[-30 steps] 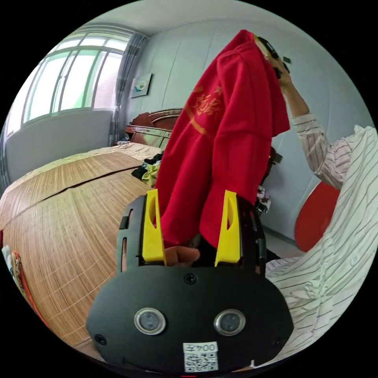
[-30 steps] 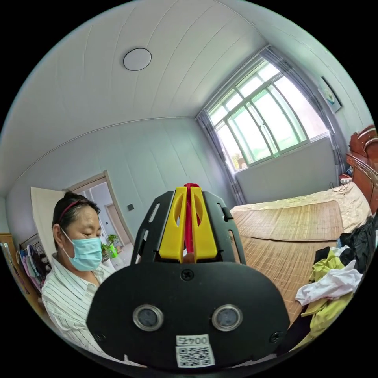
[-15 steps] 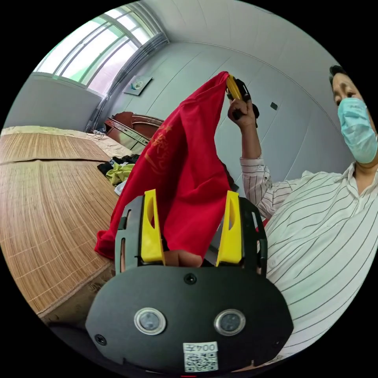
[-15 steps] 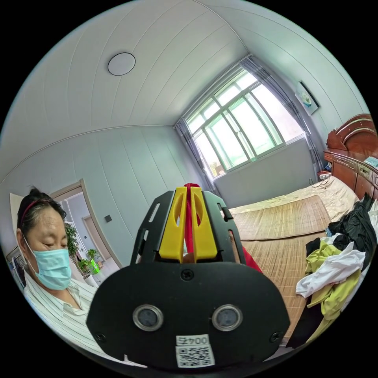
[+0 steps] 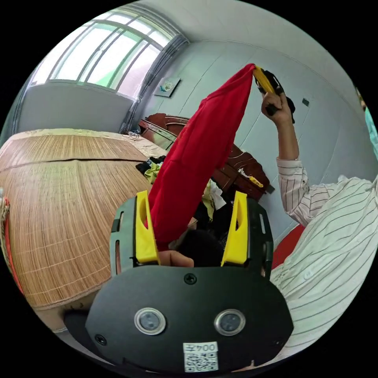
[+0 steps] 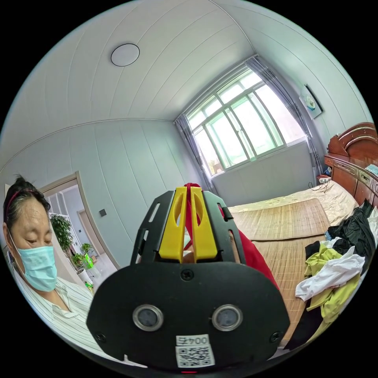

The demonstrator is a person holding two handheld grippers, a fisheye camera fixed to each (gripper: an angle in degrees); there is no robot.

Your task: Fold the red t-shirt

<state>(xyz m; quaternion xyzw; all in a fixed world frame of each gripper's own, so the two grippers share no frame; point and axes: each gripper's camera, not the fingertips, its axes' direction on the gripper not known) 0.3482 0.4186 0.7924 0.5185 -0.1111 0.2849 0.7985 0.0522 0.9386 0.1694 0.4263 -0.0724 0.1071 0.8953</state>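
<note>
No fold made yet, I judge: red t-shirt (image 5: 197, 157) hangs in air toward 1 o'clock, right gripper (image 6: 188, 220) clamped on its top; left gripper (image 5: 191, 232) jaws apart (cloth btw. them), bed (image 5: 59, 189) waits below.

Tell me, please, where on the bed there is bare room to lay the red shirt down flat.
The woven mat lies bare from the window side to its near edge. It is crowded by the headboard, where a clothes pile sits. The shirt hangs from the right gripper; the left gripper is open.
</note>
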